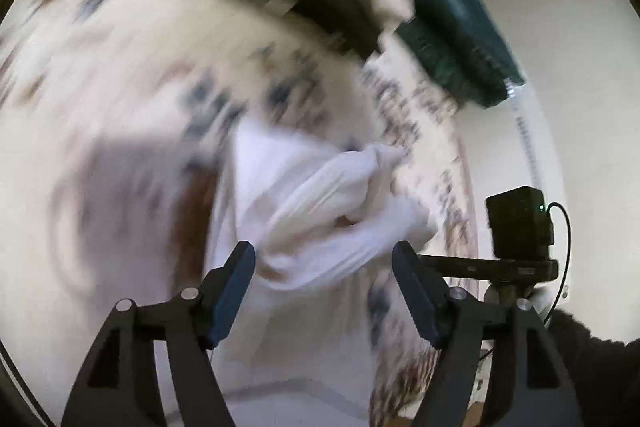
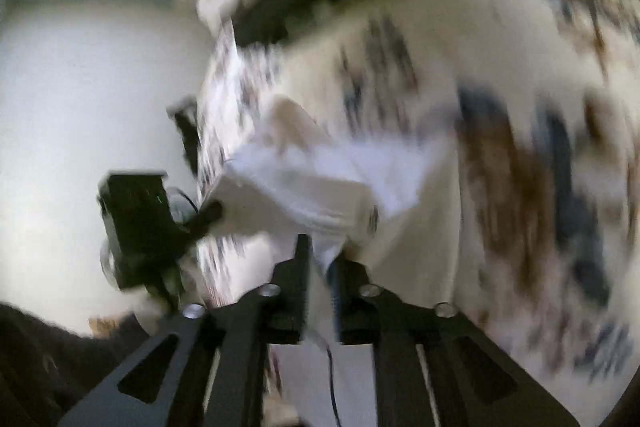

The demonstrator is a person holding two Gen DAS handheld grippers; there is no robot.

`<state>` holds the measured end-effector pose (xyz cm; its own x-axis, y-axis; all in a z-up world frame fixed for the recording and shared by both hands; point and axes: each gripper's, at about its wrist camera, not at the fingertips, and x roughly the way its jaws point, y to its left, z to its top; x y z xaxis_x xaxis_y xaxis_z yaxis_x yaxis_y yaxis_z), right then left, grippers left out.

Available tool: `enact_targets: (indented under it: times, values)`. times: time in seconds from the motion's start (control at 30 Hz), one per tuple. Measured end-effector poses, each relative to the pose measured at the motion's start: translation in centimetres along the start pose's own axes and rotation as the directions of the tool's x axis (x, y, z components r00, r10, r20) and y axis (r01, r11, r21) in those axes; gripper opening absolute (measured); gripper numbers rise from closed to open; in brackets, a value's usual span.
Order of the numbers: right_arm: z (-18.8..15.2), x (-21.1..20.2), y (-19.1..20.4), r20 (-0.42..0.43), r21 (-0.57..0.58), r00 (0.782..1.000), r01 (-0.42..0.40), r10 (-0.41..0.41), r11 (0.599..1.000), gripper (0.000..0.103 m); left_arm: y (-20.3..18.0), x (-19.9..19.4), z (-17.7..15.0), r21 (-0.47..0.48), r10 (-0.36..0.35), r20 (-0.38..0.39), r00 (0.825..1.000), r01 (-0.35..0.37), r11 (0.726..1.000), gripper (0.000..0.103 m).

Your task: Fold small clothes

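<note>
White walls and a strip of window were seen behind a bed covered by a cream sheet (image 1: 120,75) printed with blurred blue and brown motifs. Near the bed's side edge a small white cotton garment (image 1: 320,195) was found, bunched and twisted, not laid flat. No finished fold could be made out, so the task was judged to be at an early stage, with spreading and every fold left to do. The left gripper (image 1: 324,263) was shown with its fingers spread wide, the garment beyond the tips and nothing pinched. The right gripper (image 2: 320,259) was shown with its fingers close together and a white edge of the garment (image 2: 304,187) between them; whether that edge was truly pinched could not be told through the blur.
</note>
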<state>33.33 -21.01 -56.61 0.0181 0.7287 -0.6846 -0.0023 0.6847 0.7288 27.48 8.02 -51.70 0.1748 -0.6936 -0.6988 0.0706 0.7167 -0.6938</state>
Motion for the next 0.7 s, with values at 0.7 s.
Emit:
enact_targets:
  times: [0.7]
  values:
    - [-4.0, 8.0, -1.5, -0.018, 0.196, 0.953, 0.300, -0.302, 0.934, 0.035, 2.8, 5.3, -1.5, -0.015, 0.318, -0.075, 0.945, -0.320, 0.947, 0.069]
